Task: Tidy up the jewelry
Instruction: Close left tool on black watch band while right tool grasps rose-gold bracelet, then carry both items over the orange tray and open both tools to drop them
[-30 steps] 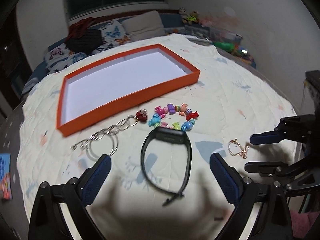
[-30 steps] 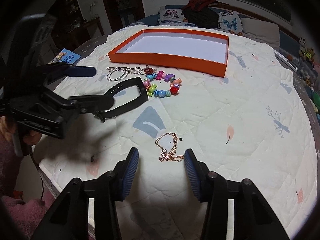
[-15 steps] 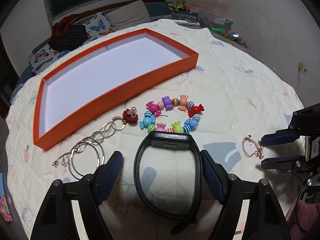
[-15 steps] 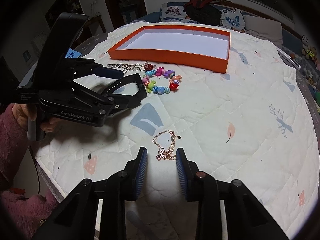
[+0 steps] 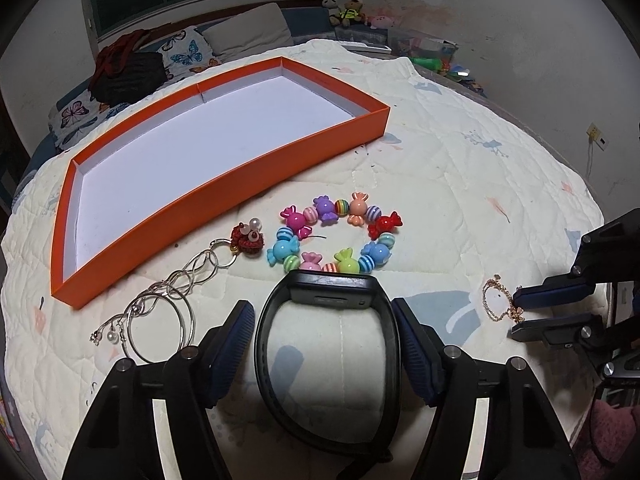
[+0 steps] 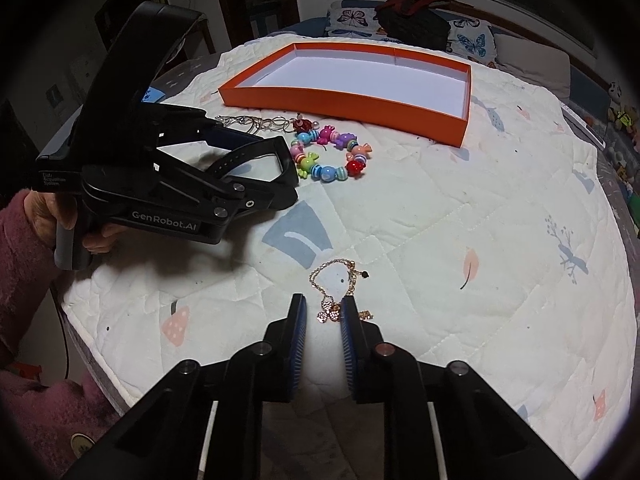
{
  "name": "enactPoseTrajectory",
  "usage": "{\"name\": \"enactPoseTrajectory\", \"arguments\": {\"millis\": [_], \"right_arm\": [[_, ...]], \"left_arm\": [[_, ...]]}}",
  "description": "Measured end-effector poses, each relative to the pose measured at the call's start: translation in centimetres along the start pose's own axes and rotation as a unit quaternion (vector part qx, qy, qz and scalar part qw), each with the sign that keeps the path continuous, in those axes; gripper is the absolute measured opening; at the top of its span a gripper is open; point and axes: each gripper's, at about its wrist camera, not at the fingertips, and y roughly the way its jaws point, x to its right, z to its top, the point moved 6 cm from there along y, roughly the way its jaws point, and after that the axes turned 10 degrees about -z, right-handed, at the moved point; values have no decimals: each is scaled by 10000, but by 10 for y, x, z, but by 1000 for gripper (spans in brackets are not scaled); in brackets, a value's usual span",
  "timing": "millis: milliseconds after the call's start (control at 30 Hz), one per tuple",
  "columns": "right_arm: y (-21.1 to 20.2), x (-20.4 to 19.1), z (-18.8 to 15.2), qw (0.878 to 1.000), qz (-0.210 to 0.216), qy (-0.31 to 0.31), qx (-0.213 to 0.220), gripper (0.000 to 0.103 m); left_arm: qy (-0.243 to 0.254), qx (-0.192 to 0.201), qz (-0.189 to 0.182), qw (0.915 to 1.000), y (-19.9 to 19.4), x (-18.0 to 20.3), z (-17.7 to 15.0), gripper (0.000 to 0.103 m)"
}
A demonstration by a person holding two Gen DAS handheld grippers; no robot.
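Observation:
A black smart band (image 5: 328, 344) lies on the quilt between the fingers of my left gripper (image 5: 325, 312), which is open around it with small gaps at both sides. A gold chain bracelet (image 6: 334, 292) lies in front of my right gripper (image 6: 323, 310), whose narrowly open fingers straddle its flower charm. A colourful candy-bead bracelet (image 5: 334, 238), a red knit charm (image 5: 247, 238) and silver hoops (image 5: 160, 320) lie near the empty orange tray (image 5: 224, 196). The tray also shows in the right wrist view (image 6: 344, 100).
The quilt-covered table (image 6: 480, 220) drops off at its near edge under both grippers. Pillows and a dark bag (image 5: 128, 72) lie on a bed behind the tray. Toys (image 5: 348, 10) line the far wall.
My left gripper moved forward and lower over the smart band and its fingers narrowed around it. My right gripper moved down to the gold bracelet and its fingers closed in to a narrow gap.

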Motion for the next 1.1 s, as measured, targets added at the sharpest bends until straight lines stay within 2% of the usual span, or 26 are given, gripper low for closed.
{"name": "enactPoseTrajectory", "arguments": {"millis": [267,467,800,967,1100], "right_arm": [[-3,0,-1,10000,-21,-27,61,14],[-18,0,11,9995,149,69,258,14],[-73,16,77,9927,347,93,1147,14],[-99,28,118,9863,326,74,1613,14],[-102,37,145,9837,218,69,1781,14]], "left_arm": [[109,137,-98,9998,-3,4,1,60],[-85,236,-100,9996,-11,0,2,58],[-387,808,37,9960,-74,-21,26,58],[-524,1008,273,9931,-108,-48,47,58],[-464,1097,537,9914,-131,-69,70,58]]}}
